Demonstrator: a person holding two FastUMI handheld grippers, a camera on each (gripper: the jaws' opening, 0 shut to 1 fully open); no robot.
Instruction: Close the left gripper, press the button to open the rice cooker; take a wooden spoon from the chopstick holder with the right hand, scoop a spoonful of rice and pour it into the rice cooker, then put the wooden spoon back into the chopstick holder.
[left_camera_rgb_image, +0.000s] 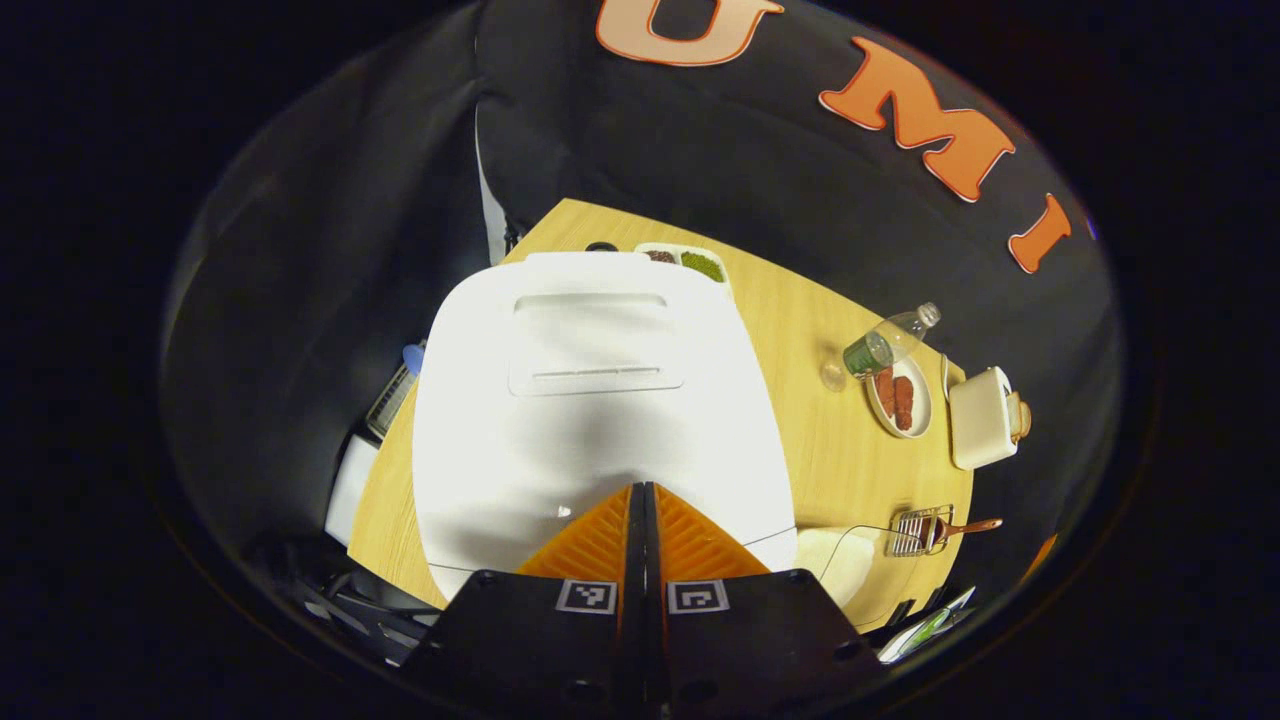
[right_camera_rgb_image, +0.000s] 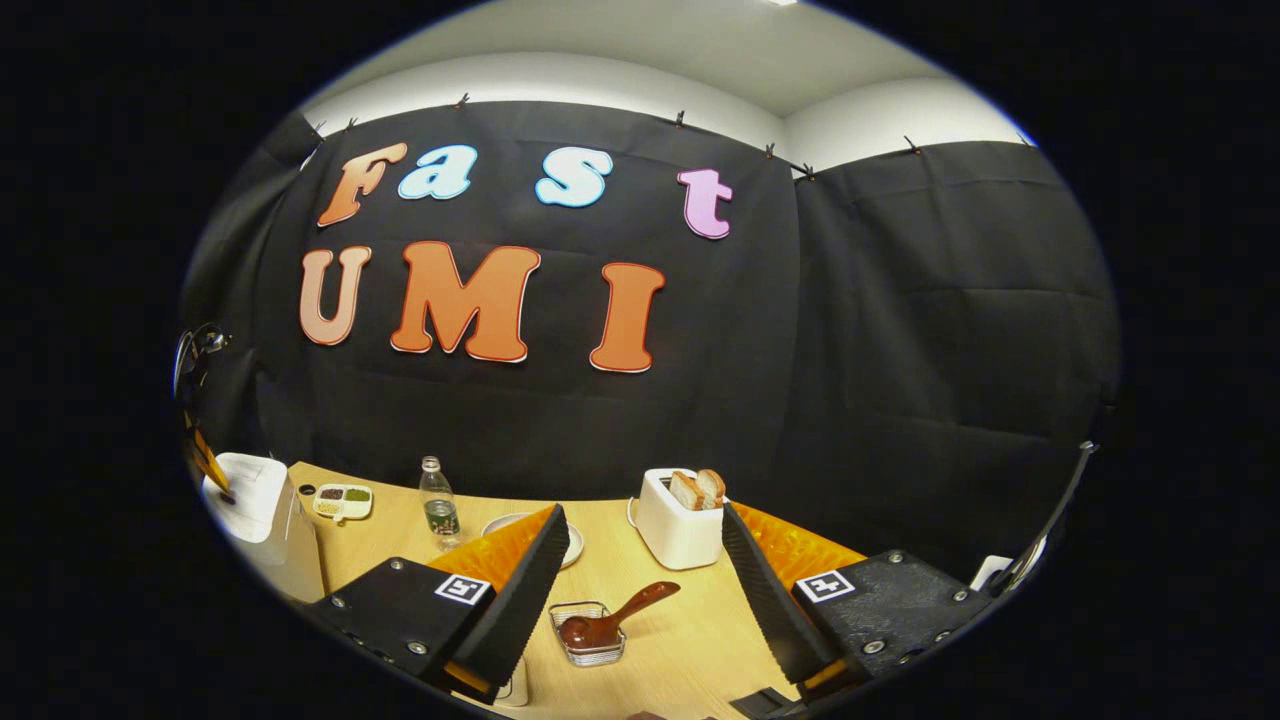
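The white rice cooker (left_camera_rgb_image: 590, 400) has its lid down and sits right under my left gripper (left_camera_rgb_image: 641, 487), which is shut with its fingertips on or just above the front of the lid. In the right gripper view the cooker (right_camera_rgb_image: 262, 505) stands at the far left with the left gripper (right_camera_rgb_image: 208, 462) over it. The wooden spoon (right_camera_rgb_image: 612, 618) lies in a small wire holder (right_camera_rgb_image: 590, 640), handle pointing up and to the right. My right gripper (right_camera_rgb_image: 642, 515) hangs open above and in front of the spoon, holding nothing.
On the wooden table (right_camera_rgb_image: 690, 640) stand a white toaster (right_camera_rgb_image: 678, 528) with bread slices, a plastic bottle (right_camera_rgb_image: 437, 502), a plate (left_camera_rgb_image: 900, 400) with sausages, and a divided tray (right_camera_rgb_image: 343, 500) of beans. A white object (left_camera_rgb_image: 838, 562) lies beside the cooker, near the wire holder (left_camera_rgb_image: 920, 530).
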